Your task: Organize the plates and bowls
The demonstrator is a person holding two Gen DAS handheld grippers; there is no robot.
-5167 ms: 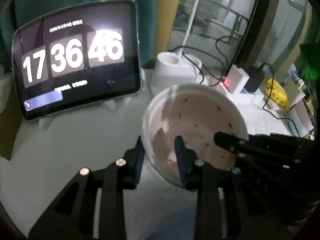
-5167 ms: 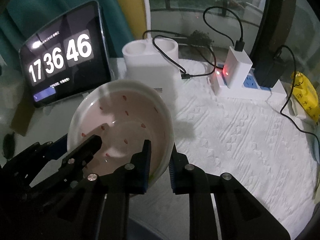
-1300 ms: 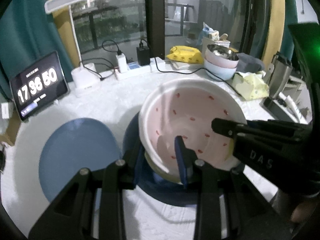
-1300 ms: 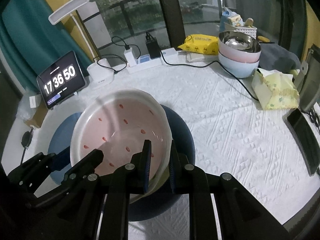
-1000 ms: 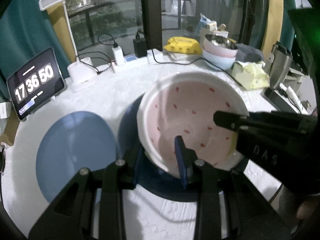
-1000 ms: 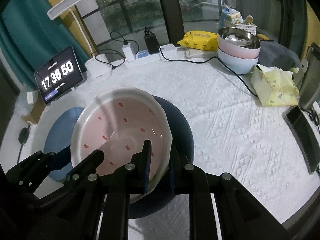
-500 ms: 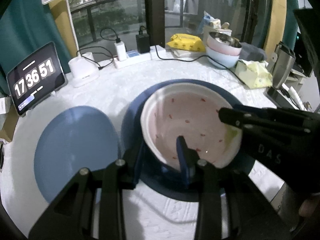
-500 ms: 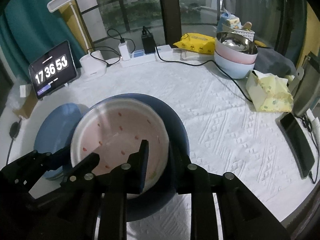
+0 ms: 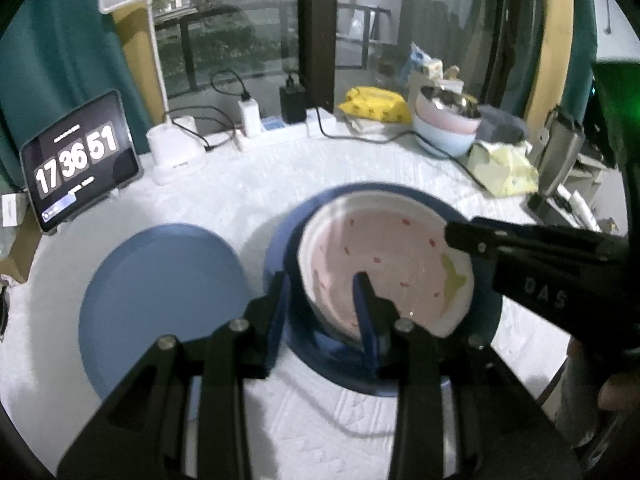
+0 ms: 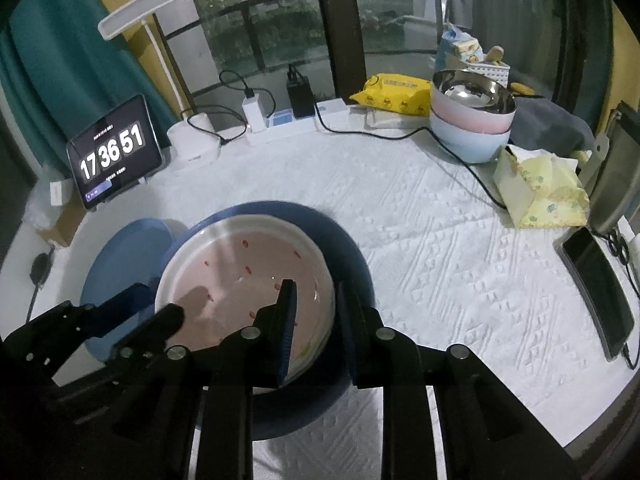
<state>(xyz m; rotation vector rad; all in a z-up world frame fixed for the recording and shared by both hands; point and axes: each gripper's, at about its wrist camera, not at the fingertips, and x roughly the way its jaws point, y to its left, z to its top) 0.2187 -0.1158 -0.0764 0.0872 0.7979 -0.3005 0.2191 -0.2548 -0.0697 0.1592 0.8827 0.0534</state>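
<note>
Pink bowl (image 10: 240, 280) with red flecks, dark blue plate (image 10: 352, 264), lighter blue plate (image 9: 160, 280), white textured tablecloth (image 10: 440, 248)

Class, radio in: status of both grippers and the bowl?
Left gripper and right gripper open, straddling the rim. Pink speckled bowl sits on dark blue plate. Nothing obstructing.

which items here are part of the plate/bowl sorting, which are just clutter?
Job items:
- pink spotted bowl, sitting in dark blue plate
- light blue plate
- stacked bowls
- left gripper, right gripper, both open around the bowl's rim

Clutter:
- tablet clock
- desk lamp
- power strip
- yellow packet
- phone
</note>
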